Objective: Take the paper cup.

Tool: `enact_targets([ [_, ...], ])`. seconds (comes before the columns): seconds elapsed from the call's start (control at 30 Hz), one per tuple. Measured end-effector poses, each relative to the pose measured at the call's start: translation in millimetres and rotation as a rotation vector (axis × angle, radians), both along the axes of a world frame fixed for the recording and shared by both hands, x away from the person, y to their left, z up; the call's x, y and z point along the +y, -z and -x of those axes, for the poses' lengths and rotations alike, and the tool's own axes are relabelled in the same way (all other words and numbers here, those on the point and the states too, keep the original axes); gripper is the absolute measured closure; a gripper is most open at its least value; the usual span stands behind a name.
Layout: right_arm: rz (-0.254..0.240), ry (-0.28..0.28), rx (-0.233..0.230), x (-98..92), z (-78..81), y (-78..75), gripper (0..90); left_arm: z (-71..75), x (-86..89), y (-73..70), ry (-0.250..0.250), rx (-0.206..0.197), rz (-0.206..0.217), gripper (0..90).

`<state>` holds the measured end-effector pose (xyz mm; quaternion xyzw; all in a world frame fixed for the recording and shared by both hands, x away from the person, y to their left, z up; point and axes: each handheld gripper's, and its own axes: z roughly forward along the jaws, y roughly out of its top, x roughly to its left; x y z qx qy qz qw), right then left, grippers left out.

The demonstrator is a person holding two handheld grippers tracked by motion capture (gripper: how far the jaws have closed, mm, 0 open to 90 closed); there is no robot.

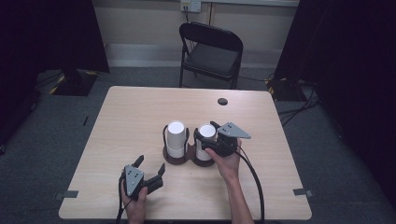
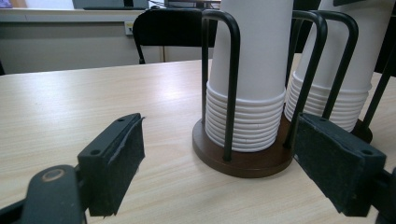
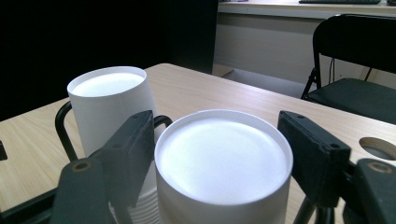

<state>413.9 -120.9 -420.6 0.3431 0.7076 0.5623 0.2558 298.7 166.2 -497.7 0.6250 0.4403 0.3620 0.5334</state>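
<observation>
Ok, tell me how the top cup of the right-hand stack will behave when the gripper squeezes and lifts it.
The top cup looks like thin paper, so it probably dents under a hard squeeze. It seems light and should lift easily. Nested in the stack, it may stick and drag the cup below along.

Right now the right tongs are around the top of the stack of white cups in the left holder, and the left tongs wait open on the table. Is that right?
Not quite. The right tongs are around the top of the right stack of cups, not the left stack; the high view shows it. The left tongs do wait open near the table's front.
</observation>
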Motion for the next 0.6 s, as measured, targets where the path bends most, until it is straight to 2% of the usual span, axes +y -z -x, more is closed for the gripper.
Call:
enact_targets([
  [0.1, -0.008, 0.002, 0.015, 0.4, -0.5, 0.7, 29.2, 0.1, 0.0, 0.0, -0.001, -0.002, -0.001, 16.8],
  [0.2, 0.005, 0.003, 0.008, 1.0, -0.7, 1.7, 29.4, 0.0, -0.1, 0.0, -0.003, 0.000, -0.001, 16.8],
  [0.27, 0.027, 0.015, 0.018, 1.8, -1.9, 3.3, 30.1, -0.2, -0.1, -0.2, -0.005, 0.005, -0.007, 16.8],
  [0.37, 0.032, 0.018, 0.022, 1.9, -1.8, 4.2, 32.4, -0.2, -0.4, -0.2, -0.002, 0.005, -0.008, 16.5],
  [0.5, 0.038, 0.020, 0.017, 2.4, -1.4, 4.0, 32.9, -1.7, 1.8, -0.3, 0.020, 0.012, 0.004, 16.3],
  [0.6, 0.038, 0.026, 0.010, 2.4, -0.4, 3.1, 33.2, -1.4, 1.2, -0.2, 0.012, 0.015, 0.005, 16.2],
])
